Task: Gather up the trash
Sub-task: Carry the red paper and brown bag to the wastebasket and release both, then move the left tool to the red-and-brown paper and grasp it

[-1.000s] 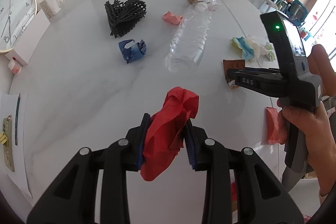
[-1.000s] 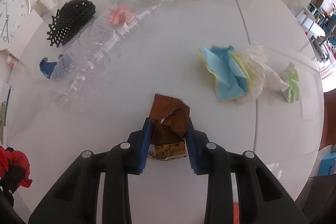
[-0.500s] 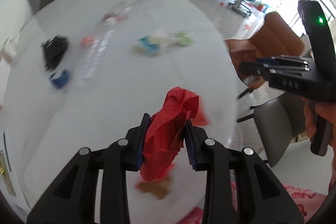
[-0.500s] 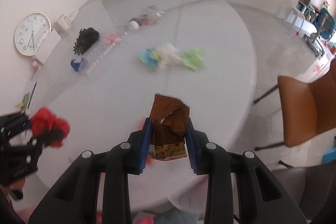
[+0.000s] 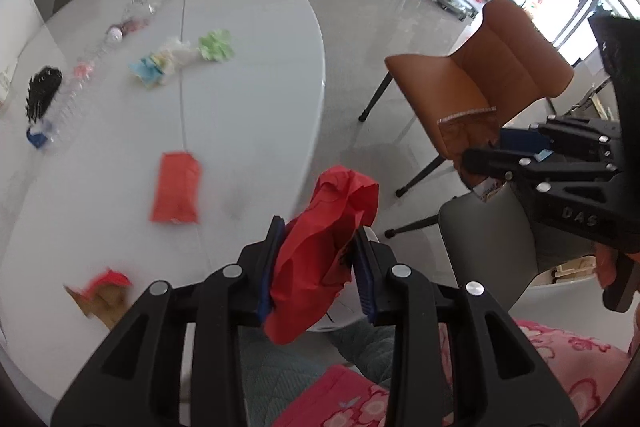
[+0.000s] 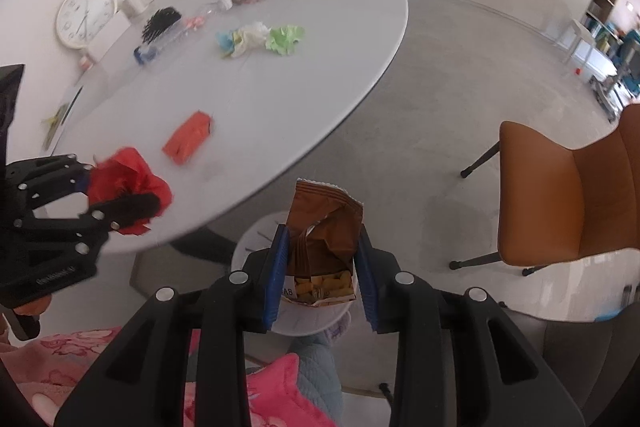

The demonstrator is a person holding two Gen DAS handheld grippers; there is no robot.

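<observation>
Trash is in both grips: the left hand-held gripper (image 5: 318, 267) pinches a crumpled red wrapper (image 5: 324, 247), the right hand-held gripper (image 6: 320, 275) a brown snack bag (image 6: 324, 227), beyond the counter (image 6: 280, 67) edge. Loose pinches could let either drop short of the white bin (image 6: 256, 239) below

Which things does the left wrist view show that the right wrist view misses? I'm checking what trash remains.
Only the left wrist view shows a red and brown scrap near the table's edge. Only the right wrist view shows the wall clock and white bin. Both show the red wrapper, brown snack bag, orange packet and green paper.
</observation>
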